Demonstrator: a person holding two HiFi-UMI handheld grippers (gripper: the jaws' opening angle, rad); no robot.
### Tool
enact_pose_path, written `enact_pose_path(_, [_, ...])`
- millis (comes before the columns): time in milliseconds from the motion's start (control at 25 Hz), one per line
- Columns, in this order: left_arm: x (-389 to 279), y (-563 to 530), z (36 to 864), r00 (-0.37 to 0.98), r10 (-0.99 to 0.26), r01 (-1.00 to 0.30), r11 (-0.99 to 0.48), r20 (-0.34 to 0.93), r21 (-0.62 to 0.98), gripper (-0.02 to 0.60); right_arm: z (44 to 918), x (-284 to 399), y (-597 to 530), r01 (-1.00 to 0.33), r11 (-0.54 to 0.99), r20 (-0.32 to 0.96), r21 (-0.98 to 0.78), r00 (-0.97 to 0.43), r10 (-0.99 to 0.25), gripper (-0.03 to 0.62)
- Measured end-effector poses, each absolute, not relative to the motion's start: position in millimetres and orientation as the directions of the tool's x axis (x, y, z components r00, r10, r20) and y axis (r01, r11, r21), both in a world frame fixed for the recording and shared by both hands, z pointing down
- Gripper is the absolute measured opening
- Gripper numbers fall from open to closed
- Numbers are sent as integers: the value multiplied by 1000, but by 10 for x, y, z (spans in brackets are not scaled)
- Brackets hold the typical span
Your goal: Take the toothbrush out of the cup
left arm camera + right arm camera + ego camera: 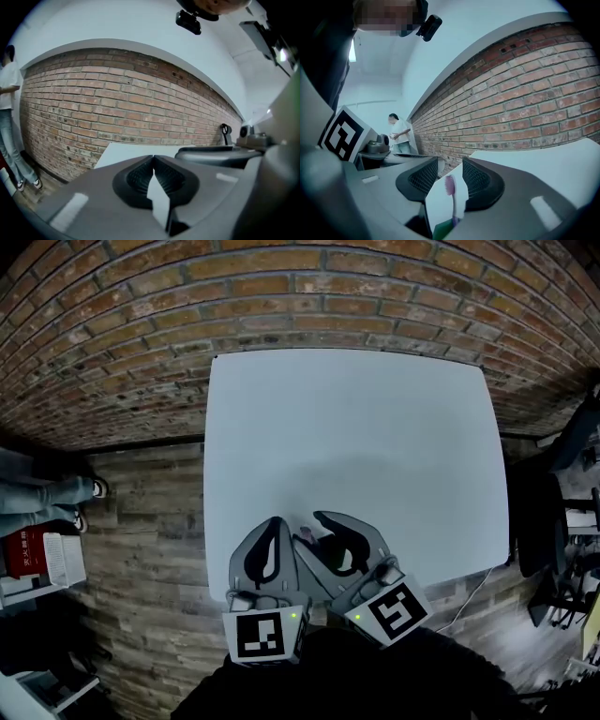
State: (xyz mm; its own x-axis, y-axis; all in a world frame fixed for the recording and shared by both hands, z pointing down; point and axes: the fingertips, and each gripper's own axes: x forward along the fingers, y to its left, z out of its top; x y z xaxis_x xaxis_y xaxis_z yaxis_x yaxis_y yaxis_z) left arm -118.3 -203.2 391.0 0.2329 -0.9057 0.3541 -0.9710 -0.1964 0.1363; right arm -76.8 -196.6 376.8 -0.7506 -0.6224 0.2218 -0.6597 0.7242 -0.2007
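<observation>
1. My left claw [153,158] is closed, tips together, holding nothing.
2. My right claw [450,161] is apart and unclamped; the purple-headed toothbrush [450,186] stands upright between its jaws.
3. Toothbrush sits in the green cup [442,230], near the white counter's [356,427] front edge.

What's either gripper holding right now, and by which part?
Nothing: the left gripper is shut and empty; the right gripper is open, with the toothbrush standing between its jaws, untouched.
</observation>
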Motion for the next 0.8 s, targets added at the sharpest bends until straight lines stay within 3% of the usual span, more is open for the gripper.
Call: enact_pose_path(800, [-1266, -1784, 4208, 218, -892, -973, -165, 395, 164, 8, 4224, -794, -1743, -670, 716, 332, -195, -732, -595, 178])
